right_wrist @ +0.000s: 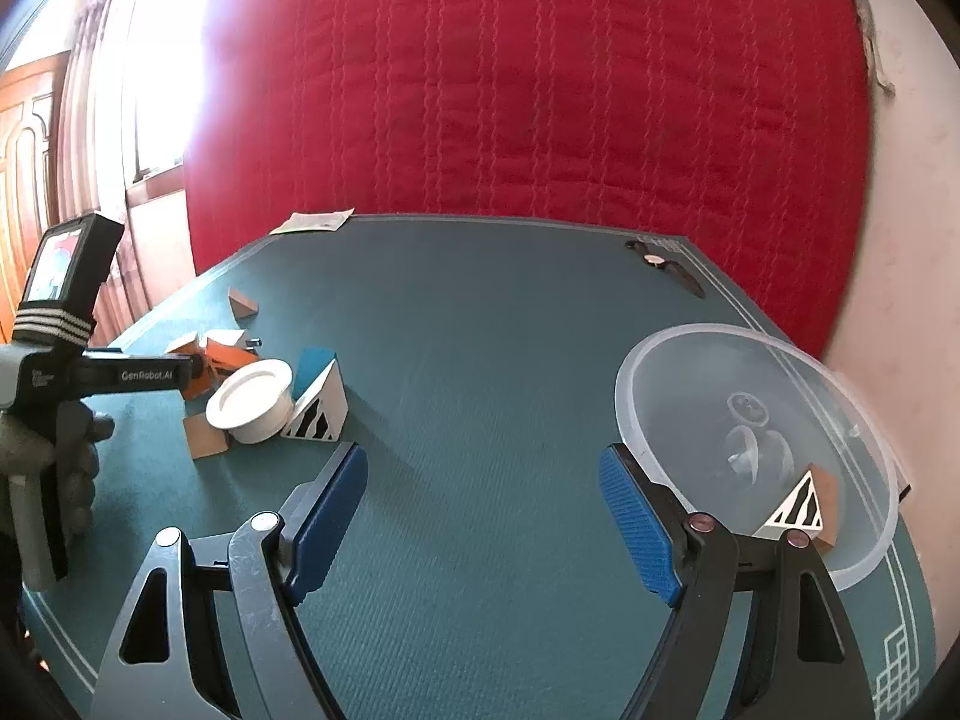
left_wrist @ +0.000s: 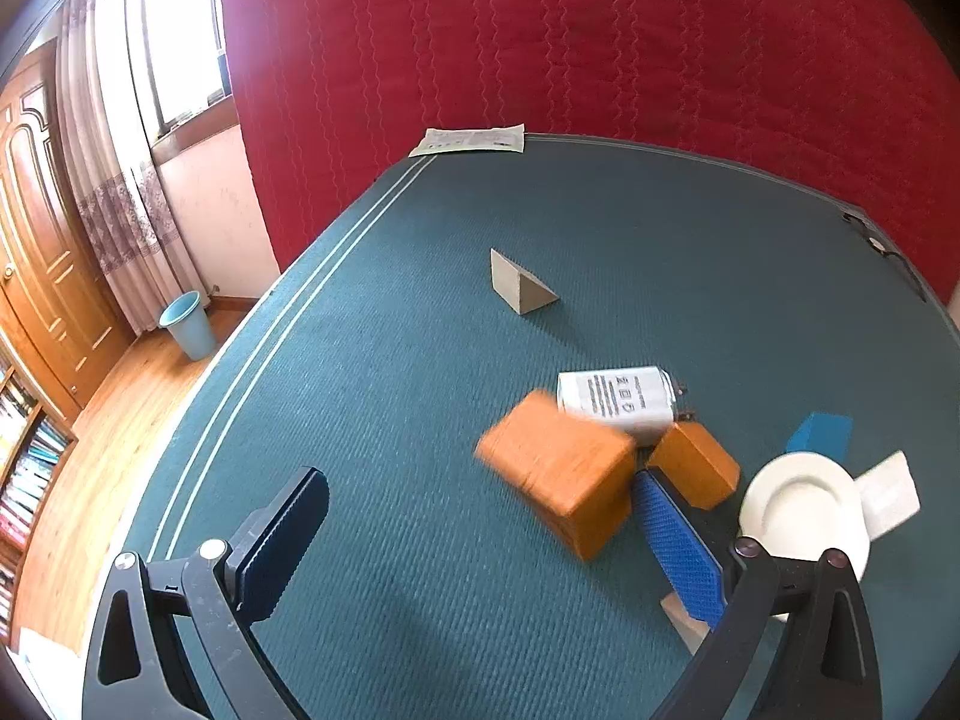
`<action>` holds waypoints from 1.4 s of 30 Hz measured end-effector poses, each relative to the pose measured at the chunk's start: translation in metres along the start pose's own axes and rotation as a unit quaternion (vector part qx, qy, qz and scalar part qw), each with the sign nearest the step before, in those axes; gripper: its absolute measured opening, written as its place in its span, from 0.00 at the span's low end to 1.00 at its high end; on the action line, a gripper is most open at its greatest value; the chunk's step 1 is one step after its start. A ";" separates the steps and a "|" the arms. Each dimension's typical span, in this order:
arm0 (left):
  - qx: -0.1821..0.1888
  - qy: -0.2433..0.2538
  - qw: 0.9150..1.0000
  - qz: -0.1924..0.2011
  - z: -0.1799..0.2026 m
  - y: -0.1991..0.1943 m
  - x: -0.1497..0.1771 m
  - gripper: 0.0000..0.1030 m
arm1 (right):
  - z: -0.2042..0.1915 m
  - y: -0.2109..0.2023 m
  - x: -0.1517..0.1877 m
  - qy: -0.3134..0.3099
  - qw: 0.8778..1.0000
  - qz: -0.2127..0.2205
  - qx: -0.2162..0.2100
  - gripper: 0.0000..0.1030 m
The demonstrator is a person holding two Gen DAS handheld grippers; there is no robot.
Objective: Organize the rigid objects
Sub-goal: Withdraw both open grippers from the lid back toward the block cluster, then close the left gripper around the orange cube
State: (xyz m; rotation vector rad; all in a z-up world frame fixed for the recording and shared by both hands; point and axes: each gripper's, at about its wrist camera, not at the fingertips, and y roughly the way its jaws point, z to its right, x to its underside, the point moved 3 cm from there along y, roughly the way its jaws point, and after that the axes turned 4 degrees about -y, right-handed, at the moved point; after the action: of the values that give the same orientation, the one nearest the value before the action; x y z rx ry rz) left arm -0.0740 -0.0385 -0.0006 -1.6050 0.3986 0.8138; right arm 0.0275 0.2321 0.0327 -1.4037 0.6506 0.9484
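Bench (right_wrist: 480,360) covered in teal ribbed cloth, backed by a red quilted hanging (right_wrist: 510,90); wooden door (left_wrist: 36,228), curtain and one blue waste bin (left_wrist: 187,324) to the left.

Count: two orange wooden blocks (left_wrist: 561,480), one white round cap (right_wrist: 252,399), one clear plastic bowl (right_wrist: 864,414) at right.

Left hand-held gripper (left_wrist: 480,540): jaws apart, larger orange block between them. Right hand-held gripper (right_wrist: 483,516): jaws apart, holding nothing.

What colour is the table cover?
Teal green table cover with pale border lines, clearest in the right wrist view.
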 end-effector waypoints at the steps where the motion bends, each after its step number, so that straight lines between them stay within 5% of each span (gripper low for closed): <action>1: 0.001 -0.002 1.000 -0.002 -0.001 0.001 -0.001 0.99 | 0.000 0.001 0.001 0.000 1.000 -0.002 0.000 0.78; 11: 0.037 -0.017 0.999 -0.021 -0.010 0.008 -0.001 0.88 | -0.006 0.006 0.003 -0.003 1.000 -0.013 -0.011 0.78; 27: 0.023 -0.029 0.999 -0.030 -0.037 -0.003 0.012 0.89 | -0.010 0.004 0.004 -0.004 1.000 -0.016 -0.014 0.78; 32: 0.034 -0.026 0.999 -0.033 -0.035 0.001 0.011 0.71 | -0.016 0.004 0.005 -0.003 0.999 -0.026 -0.031 0.78; 39: 0.048 -0.013 0.998 -0.024 -0.032 0.003 0.010 0.67 | -0.024 0.013 0.010 0.011 0.995 -0.059 -0.077 0.78; 42: 0.051 0.002 0.999 -0.014 -0.028 0.001 0.007 0.51 | -0.030 0.017 0.011 0.019 0.992 -0.074 -0.105 0.78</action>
State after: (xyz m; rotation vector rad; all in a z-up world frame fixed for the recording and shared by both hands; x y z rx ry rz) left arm -0.0615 -0.0646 -0.0058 -1.5151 0.4136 0.7569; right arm 0.0230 0.2026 0.0112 -1.6360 0.4788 0.8929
